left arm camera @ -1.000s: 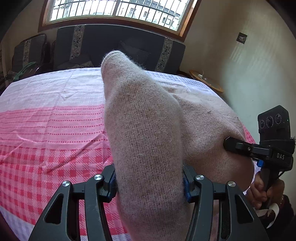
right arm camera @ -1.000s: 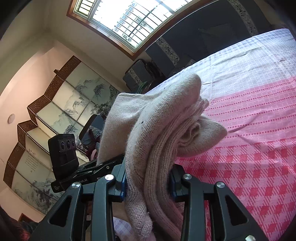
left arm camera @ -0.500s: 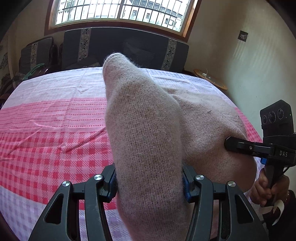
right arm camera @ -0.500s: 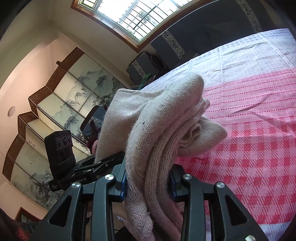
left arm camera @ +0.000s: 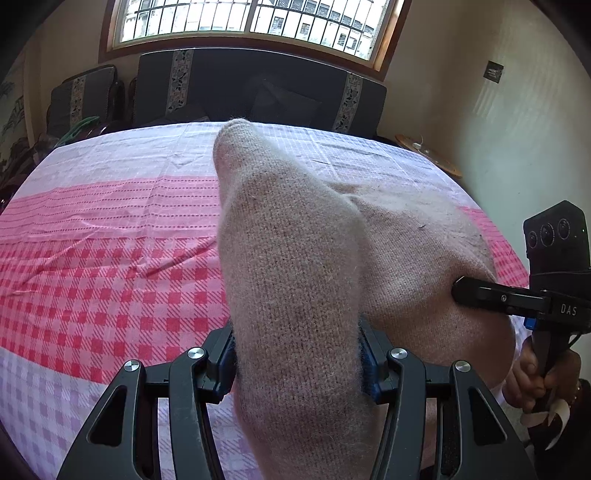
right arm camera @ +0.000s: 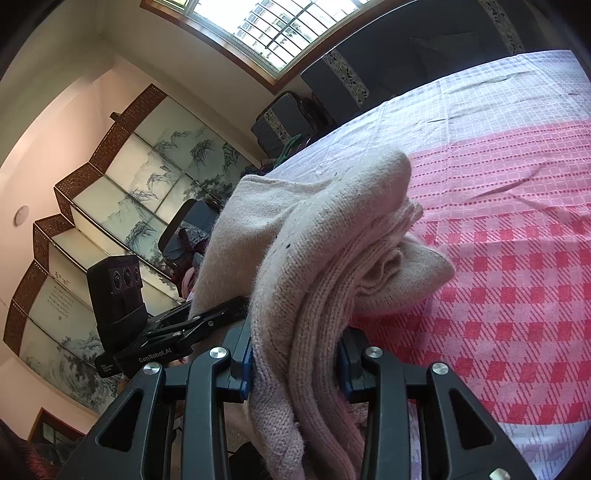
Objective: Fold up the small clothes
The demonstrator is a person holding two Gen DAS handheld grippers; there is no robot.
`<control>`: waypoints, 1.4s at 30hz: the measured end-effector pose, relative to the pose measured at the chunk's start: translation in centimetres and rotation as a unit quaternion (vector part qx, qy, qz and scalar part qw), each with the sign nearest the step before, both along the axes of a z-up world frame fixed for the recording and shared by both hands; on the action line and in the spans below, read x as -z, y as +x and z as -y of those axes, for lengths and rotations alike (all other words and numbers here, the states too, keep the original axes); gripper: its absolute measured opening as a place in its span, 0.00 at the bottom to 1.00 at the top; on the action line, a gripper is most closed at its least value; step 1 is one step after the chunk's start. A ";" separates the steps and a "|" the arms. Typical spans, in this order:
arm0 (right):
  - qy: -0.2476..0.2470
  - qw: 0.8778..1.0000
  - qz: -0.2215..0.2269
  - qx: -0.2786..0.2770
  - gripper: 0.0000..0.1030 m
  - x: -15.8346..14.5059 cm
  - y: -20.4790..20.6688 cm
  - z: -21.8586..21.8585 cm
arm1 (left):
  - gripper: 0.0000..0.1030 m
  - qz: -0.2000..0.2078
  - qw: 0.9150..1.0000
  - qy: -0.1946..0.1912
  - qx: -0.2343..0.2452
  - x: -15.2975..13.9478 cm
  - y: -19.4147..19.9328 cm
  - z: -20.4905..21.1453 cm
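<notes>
Knit garment [left arm camera: 295, 280]: one, beige
Tools: two, left tool [left arm camera: 297, 360] and right tool [right arm camera: 295, 363]
Checked cloth [left arm camera: 110, 266]: one
Window [left arm camera: 255, 18]: one

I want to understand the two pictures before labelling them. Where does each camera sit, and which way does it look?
Left wrist: behind the left tongs, facing the window; the right tongs and a hand show.
Right wrist: behind the right tongs, facing the painted screen; the left tongs show.
Shared: beige knit garment, checked cloth.
</notes>
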State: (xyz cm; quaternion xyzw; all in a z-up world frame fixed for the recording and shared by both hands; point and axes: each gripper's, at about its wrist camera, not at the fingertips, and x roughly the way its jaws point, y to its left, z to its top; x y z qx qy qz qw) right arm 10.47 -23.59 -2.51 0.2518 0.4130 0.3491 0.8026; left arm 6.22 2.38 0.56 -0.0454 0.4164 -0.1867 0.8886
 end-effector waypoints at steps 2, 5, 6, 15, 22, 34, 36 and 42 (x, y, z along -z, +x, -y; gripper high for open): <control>-0.001 1.000 -0.001 -0.001 0.32 0.1 0.0 -0.2 | 0.52 0.002 1.000 0.003 -0.001 0.0 0.0 0.0; -0.002 1.000 -0.004 -0.002 0.32 0.2 0.2 -0.4 | 0.52 0.000 1.000 0.004 -0.003 0.3 -0.3 -0.2; -0.002 1.000 -0.004 -0.002 0.32 0.2 0.2 -0.5 | 0.51 0.000 1.000 0.004 -0.004 0.4 -0.3 -0.3; 0.001 1.000 -0.017 0.003 0.32 1.6 -0.1 -0.5 | 0.42 0.019 0.999 0.018 -0.021 0.9 -0.9 -1.7; -0.011 1.000 -0.019 0.015 0.32 3.3 -0.5 0.0 | 0.42 0.061 0.997 0.043 -0.037 0.9 -2.5 -1.2; -0.160 0.973 0.129 0.101 0.49 -0.3 -6.1 -1.1 | 0.64 0.141 0.977 0.081 -0.137 -0.7 -4.2 -1.4; -0.167 0.964 0.169 0.120 0.67 -1.7 -7.6 -1.1 | 0.78 0.156 0.970 0.097 -0.160 -1.2 -4.6 -1.6; -0.186 0.945 0.241 0.121 0.77 -4.2 -10.7 -2.2 | 0.82 0.201 0.957 0.111 -0.176 -2.7 -6.1 -1.7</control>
